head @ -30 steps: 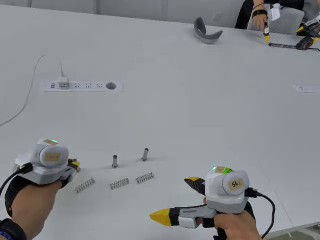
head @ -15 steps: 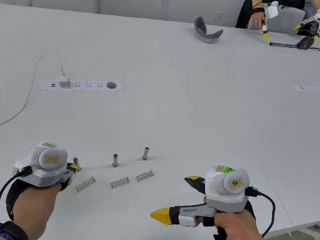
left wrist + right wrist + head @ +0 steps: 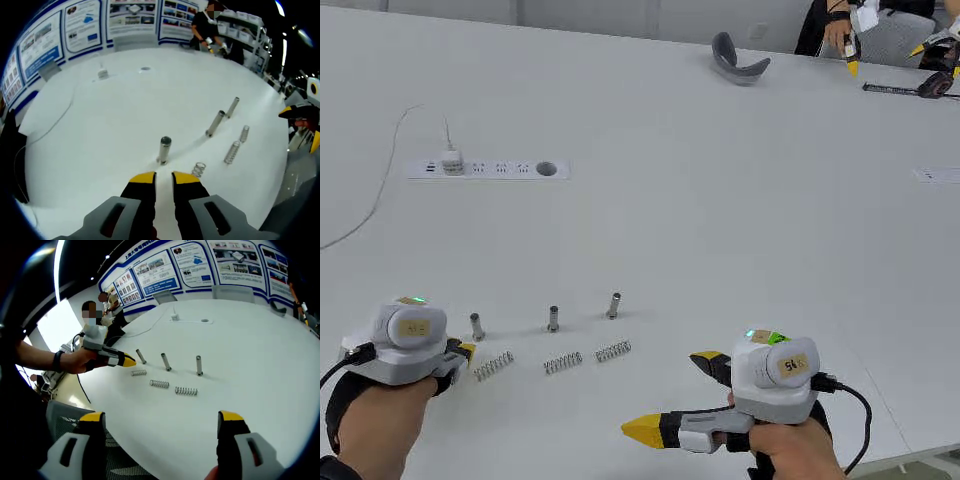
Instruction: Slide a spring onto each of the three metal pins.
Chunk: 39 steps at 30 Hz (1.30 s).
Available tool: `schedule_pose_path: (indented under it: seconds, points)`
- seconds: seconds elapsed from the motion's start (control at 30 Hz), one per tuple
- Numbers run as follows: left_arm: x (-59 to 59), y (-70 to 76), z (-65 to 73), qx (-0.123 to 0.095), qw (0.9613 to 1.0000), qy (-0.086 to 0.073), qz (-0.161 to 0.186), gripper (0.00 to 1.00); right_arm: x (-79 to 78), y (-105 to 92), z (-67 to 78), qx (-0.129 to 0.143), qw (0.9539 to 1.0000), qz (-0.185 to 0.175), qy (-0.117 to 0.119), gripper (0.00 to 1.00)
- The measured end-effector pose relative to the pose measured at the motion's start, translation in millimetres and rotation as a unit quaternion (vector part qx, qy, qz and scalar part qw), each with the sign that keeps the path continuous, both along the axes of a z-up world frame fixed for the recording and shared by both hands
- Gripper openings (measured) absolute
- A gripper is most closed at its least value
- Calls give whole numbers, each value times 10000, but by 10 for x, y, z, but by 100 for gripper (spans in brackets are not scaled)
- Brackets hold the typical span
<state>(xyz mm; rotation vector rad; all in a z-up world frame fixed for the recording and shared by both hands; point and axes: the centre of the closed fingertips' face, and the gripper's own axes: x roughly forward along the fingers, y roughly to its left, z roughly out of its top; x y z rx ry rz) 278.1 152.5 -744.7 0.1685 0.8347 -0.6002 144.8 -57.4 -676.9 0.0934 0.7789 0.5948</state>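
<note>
While both tongs are clear of the parts, status per view.

Head view: left tongs (image 3: 467, 349) sit near-left on the surface (image 3: 720, 200), with the tips just beside the left pin (image 3: 477, 326) and the left spring (image 3: 493, 366). I can't tell if they touch. Middle pin (image 3: 553, 318) and right pin (image 3: 614, 305) stand upright in the same row. Middle spring (image 3: 562, 362) and right spring (image 3: 612, 351) lie flat just nearer than the pins, with none on a pin. Right tongs (image 3: 673, 394) are near-right, wide, empty and well apart from the row. Power strip (image 3: 485, 169) is far left.

Left gripper view: left tongs (image 3: 163, 179) are narrow, with a small gap and nothing in it. Left pin (image 3: 164, 149) stands upright just beyond the tips. Left spring (image 3: 198, 169) lies just right of them. The other pins and springs trail off to the right.

Right gripper view: right tongs (image 3: 160, 417) are spread wide and hold nothing. All three pins stand upright in a row across the middle, with the three springs flat in a row nearer me. Left tongs (image 3: 122, 360) are at the left end, yellow tip just beside the left pin (image 3: 141, 356).
</note>
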Motion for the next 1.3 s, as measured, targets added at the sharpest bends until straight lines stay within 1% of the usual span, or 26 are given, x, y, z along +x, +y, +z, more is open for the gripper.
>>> schedule_pose_path:
  seconds: [0.3,0.53,0.67,0.77,1.0,1.3]
  points:
    - [-103,-7,-14,-67,9999,105,-44,18,-11,11,-15,14,10000,1,22,94]
    - [-169,7,7,-241,9996,155,-48,22,-17,31,-25,29,10000,12,33,94]
    - [-215,17,30,-268,9994,146,-145,25,-17,48,-32,38,10000,30,41,94]
    - [-259,25,64,-344,9991,136,-229,29,-18,62,-38,42,10000,44,44,94]
    - [-364,70,109,-390,9983,126,-411,36,-19,97,-67,53,9999,79,65,94]
    - [-458,108,109,-446,9970,130,-619,44,-11,148,-81,69,9998,137,86,94]
